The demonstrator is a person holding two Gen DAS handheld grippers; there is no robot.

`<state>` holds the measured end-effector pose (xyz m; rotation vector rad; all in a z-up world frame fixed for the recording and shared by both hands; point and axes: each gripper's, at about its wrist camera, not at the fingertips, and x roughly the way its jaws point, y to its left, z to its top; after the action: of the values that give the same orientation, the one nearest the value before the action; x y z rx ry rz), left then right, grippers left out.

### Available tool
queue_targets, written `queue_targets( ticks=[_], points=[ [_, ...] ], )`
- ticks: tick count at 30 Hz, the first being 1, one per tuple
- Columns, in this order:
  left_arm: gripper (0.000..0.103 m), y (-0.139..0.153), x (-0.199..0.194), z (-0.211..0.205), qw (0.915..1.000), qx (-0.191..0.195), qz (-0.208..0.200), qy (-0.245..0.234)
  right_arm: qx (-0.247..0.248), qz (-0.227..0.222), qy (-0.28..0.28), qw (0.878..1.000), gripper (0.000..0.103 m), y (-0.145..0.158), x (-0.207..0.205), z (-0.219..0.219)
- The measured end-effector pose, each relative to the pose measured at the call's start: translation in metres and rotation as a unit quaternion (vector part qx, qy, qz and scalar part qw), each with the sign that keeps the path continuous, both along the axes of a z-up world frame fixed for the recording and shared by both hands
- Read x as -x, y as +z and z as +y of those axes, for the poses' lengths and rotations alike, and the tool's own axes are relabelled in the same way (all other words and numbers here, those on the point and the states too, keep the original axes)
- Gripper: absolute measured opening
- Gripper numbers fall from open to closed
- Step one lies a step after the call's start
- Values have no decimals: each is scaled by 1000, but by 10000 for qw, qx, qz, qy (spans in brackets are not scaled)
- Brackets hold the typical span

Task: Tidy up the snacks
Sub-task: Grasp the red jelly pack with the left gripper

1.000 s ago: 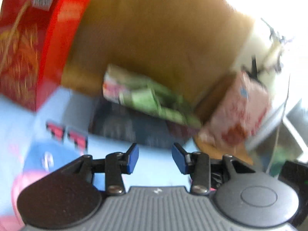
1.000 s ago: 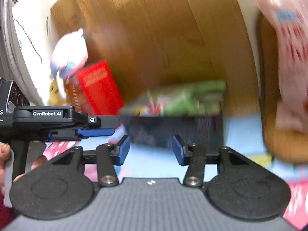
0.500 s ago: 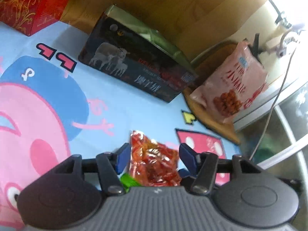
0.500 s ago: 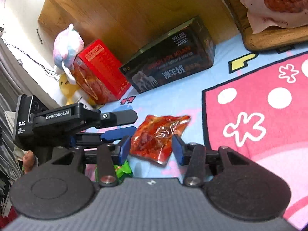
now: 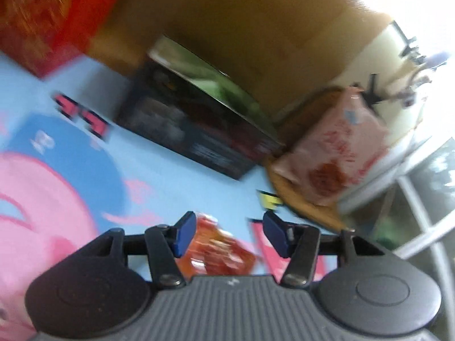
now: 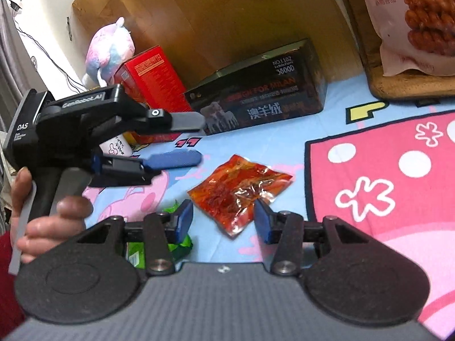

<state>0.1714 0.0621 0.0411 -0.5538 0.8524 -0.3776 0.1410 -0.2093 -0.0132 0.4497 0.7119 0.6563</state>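
Left wrist view, blurred: left gripper point(image 5: 229, 234) has its jaws spread, a red snack packet point(image 5: 219, 253) lying on the cartoon mat point(image 5: 71, 170) between and below the blue pads, no pad pressing it. Beyond sit a dark box point(image 5: 196, 130), a red box point(image 5: 42, 20) at upper left, and a pink snack bag point(image 5: 332, 153) on a wooden tray point(image 5: 307, 210) to the right. Right wrist view, sharp: right gripper point(image 6: 223, 220) spread, nothing pinched; the red packet point(image 6: 241, 190) lies flat on the mat point(image 6: 369, 184) just ahead of its pads. A green wrapper point(image 6: 176, 245) lies under the left pad. The left gripper point(image 6: 173, 139) hovers above the mat at left, held in a hand point(image 6: 45, 224), jaws apart. Behind: red box point(image 6: 153, 82), dark box point(image 6: 261, 96), plush toy point(image 6: 109, 51), pink bag point(image 6: 409, 20) on the tray point(image 6: 398, 88).
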Motion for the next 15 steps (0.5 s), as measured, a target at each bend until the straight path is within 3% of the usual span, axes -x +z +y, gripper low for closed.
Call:
queue_targets(
  ticks=[3,7,9,11,15],
  points=[
    [54,-12,-10,4,9987,-132,485,-68,-517,400,-14,9979,50,-7,-9,-15],
    [52,-27,-18,3,9952,513,740,-388,-914,680,-23,9935,47,-13,-16,-27],
    [41,-32,-20,-2,9927,719,839,-476,-846,635,-31,9944,47,-13,-16,-25],
    [22,-37,-19,-11,9916,715,911,-576,-755,559,-28,9956,48,-13,-16,-23],
    [21,-36,-14,-17,9929,649,777,-623,-670,480,-67,9966,49,-11,-15,-21]
  ],
)
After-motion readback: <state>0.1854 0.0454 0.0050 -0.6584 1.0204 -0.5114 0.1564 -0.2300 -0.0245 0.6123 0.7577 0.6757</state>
